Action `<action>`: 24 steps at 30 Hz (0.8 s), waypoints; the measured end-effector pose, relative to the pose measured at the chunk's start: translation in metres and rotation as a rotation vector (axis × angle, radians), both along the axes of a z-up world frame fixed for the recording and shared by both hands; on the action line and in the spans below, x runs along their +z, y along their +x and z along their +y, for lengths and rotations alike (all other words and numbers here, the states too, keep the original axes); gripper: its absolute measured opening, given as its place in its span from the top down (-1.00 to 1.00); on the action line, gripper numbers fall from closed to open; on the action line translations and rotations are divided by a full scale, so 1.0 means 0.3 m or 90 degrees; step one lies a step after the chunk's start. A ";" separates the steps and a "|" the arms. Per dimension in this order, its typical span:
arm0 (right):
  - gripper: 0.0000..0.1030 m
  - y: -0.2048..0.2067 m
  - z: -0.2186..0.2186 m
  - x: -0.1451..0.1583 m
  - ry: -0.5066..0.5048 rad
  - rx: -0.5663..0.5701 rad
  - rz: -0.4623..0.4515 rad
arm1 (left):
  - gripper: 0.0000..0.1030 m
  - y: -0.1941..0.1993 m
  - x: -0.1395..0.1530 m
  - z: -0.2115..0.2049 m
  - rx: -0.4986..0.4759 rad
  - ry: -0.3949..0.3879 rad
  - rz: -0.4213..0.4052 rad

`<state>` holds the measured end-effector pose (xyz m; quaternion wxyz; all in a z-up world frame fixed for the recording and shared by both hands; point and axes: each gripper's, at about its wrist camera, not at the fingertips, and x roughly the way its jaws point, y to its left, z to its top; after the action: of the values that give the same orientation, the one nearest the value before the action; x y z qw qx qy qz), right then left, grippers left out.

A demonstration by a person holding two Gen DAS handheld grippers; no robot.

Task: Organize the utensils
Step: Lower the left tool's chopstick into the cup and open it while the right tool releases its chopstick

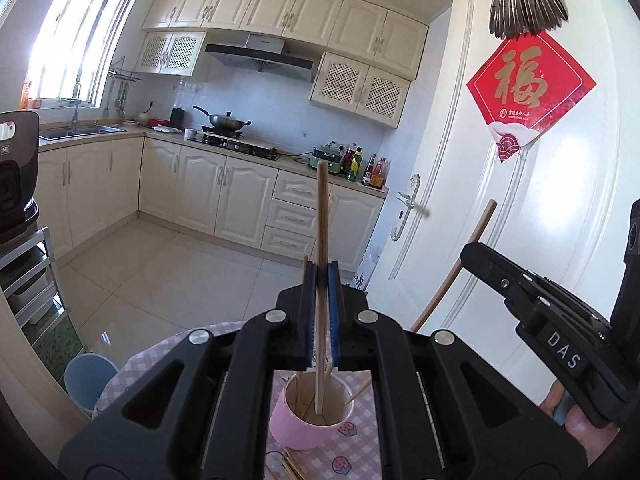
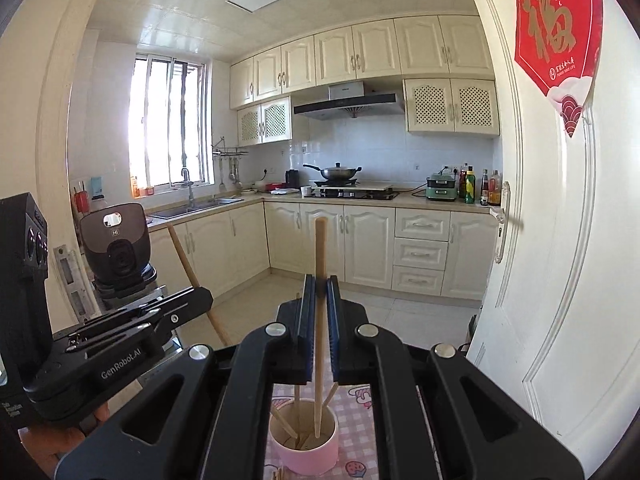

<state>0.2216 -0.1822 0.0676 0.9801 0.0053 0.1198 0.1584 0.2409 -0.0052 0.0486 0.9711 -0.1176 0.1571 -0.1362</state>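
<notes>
Chopsticks already stand in the pink cup (image 2: 306,446) on the checked tablecloth (image 2: 356,424), each gripper, left gripper (image 1: 321,276) and right gripper (image 2: 320,284), clamps another upright above it, while loose ones (image 1: 290,466) await beside it.

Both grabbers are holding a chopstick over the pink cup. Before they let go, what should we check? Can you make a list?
1. Left gripper pinches its chopstick firmly: ok.
2. Right gripper pinches its chopstick: ok.
3. Left chopstick's tip is inside the cup: ok.
4. Right chopstick's tip is inside the cup: ok.
5. Tips touch the cup's bottom: cannot tell.
6. All sticks gathered: not ok, some loose sticks lie on the tablecloth beside the cup.
</notes>
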 end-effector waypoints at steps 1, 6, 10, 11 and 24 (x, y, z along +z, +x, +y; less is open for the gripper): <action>0.91 0.008 -0.003 -0.006 0.003 0.001 0.001 | 0.88 0.007 -0.010 -0.003 0.000 0.002 0.003; 0.91 0.040 -0.006 -0.065 0.015 0.010 0.030 | 0.88 0.021 -0.073 -0.025 -0.013 0.023 0.016; 0.91 0.047 0.006 -0.108 0.023 0.017 0.058 | 0.88 0.018 -0.107 -0.041 -0.035 0.036 0.029; 0.91 0.048 0.009 -0.117 0.022 0.019 0.063 | 0.88 0.017 -0.114 -0.042 -0.039 0.041 0.033; 0.91 0.057 0.051 -0.197 -0.014 0.030 0.111 | 0.87 0.022 -0.176 -0.049 -0.065 0.079 0.073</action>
<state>0.2387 -0.1667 0.0086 0.9619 0.0053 0.2067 0.1789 0.2475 -0.0199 -0.0043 0.9578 -0.0564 0.2261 -0.1682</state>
